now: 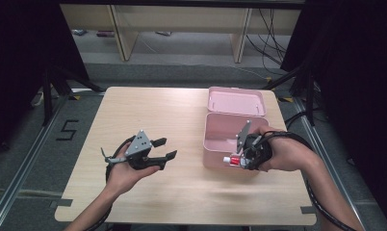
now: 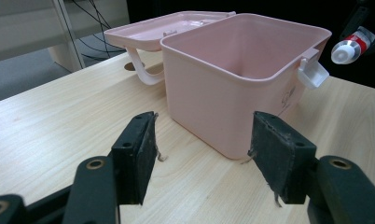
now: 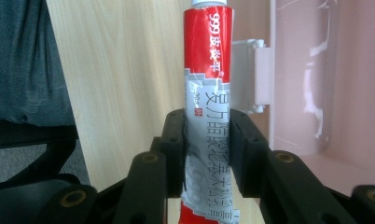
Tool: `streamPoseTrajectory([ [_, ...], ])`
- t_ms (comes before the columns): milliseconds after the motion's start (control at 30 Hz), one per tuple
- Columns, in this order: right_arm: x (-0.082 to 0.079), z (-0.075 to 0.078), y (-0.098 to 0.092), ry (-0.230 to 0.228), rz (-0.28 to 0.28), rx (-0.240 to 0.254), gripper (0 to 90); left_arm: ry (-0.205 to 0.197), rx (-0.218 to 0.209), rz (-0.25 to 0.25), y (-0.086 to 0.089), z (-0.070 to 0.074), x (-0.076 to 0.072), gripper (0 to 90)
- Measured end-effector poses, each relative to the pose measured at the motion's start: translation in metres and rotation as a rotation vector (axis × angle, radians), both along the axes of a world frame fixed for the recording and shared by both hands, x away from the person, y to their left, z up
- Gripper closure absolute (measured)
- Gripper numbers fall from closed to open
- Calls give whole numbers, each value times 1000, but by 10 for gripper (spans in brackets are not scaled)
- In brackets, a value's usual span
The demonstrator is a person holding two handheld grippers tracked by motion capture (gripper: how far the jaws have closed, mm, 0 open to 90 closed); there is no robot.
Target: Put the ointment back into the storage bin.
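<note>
The right gripper [image 1: 240,160] is clamped on a red and silver tube [image 3: 208,100], both pads pressing its flattened body, the white cap end sticking out ahead. The tube hangs just outside the front wall of the pink box [image 1: 215,126], near the white latch [image 3: 250,74], cap pointing toward the left gripper [image 1: 165,148]. The box sits open, its lid [image 1: 236,101] folded flat behind it, and its inside looks bare as far as the left gripper view shows.

The step in hand appears to be carrying the tube to the box. The next move calls for lifting the tube over the front wall, bringing it above the cavity, and only then parting the pads.

The left gripper hovers well apart from the box, jaws apart, holding nothing.
</note>
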State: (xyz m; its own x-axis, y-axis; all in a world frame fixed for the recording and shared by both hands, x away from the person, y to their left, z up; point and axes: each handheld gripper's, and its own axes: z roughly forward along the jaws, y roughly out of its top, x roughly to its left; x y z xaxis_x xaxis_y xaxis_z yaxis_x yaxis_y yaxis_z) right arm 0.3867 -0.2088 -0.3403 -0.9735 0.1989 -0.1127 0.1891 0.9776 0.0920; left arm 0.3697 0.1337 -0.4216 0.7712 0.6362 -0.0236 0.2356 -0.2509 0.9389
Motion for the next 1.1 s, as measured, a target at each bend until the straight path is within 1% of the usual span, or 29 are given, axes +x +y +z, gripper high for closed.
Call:
streamPoseTrajectory([
  [33, 2, 0, 0, -6, 32, 2, 705, 0, -1, 1, 0, 0, 0, 401],
  [67, 2, 1, -1, -2, 14, 5, 705, -2, 1, -1, 0, 0, 0, 401],
  [100, 2, 1, -1, -2, 14, 5, 705, 2, -2, 3, 0, -1, 0, 401],
  [133, 2, 1, -1, -6, 22, 4, 705, 3, 0, 1, 0, -1, 0, 401],
  [200, 3, 3, -2, -6, 17, 5, 705, 2, -2, 1, 0, 0, 0, 402],
  [233, 5, 2, -3, -10, 34, 11, 705, 2, -2, 1, 0, 0, 0, 401],
  [267, 5, 2, -3, -10, 34, 11, 705, -1, 0, -1, 0, 0, 0, 401],
  [300, 5, 3, -4, -6, 15, 9, 705, 2, -2, 2, -1, 0, 0, 401],
  [333, 5, 4, -4, -9, 14, 7, 705, 0, 0, 0, -1, 0, 0, 401],
  [367, 9, 3, -6, -13, 33, 17, 705, 0, 0, 0, -1, 0, 1, 401],
  [400, 8, 4, -6, -9, 10, 20, 705, 1, -2, 1, -1, 0, 0, 401],
  [433, 10, 5, -6, -5, 24, 11, 705, 1, -2, 1, -1, 0, 0, 401],
  [467, 8, 5, -7, -13, -16, 10, 705, 2, -12, -1, -1, -1, 1, 401],
  [500, 10, 5, -8, -10, 10, 12, 704, 2, -12, -1, -1, -1, 1, 401],
  [533, 12, 5, -8, -17, 26, 13, 705, 1, -13, -6, -1, -1, 1, 401],
  [567, 11, 5, -9, -13, 2, 14, 705, 5, 0, 1, -1, -1, 0, 401],
  [600, 11, 6, -9, -12, -5, 12, 705, 4, -2, 0, -1, -1, 0, 401],
  [667, 12, 6, -9, -11, -2, 14, 705, 4, -2, 0, -1, -1, 0, 401],
  [800, 14, 7, -11, -12, -14, 19, 704, 8, -3, -3, -2, -1, 0, 405],
  [833, 15, 7, -11, -19, -13, 13, 704, 8, -2, -3, -1, -1, 0, 406],
  [867, 17, 8, -11, -14, -10, 15, 705, 8, 0, -3, -1, -1, 0, 406],
  [900, 16, 8, -11, -10, -29, 13, 704, 8, 0, -3, -1, -1, 0, 406],
  [933, 17, 7, -11, -10, -24, 19, 704, 5, 2, -8, -1, -1, 0, 406],
  [967, 19, 7, -11, -17, -6, 19, 705, 10, 0, -4, -1, -2, 0, 406],
  [1033, 21, 8, -11, -17, 2, 16, 705, 11, 1, -5, -1, -2, 0, 406],
  [1067, 20, 8, -11, -11, -31, 17, 705, 11, 0, -6, -1, -2, 0, 407],
  [1100, 22, 9, -11, -17, -6, 17, 705, 10, 0, -7, -1, -2, 0, 406],
])
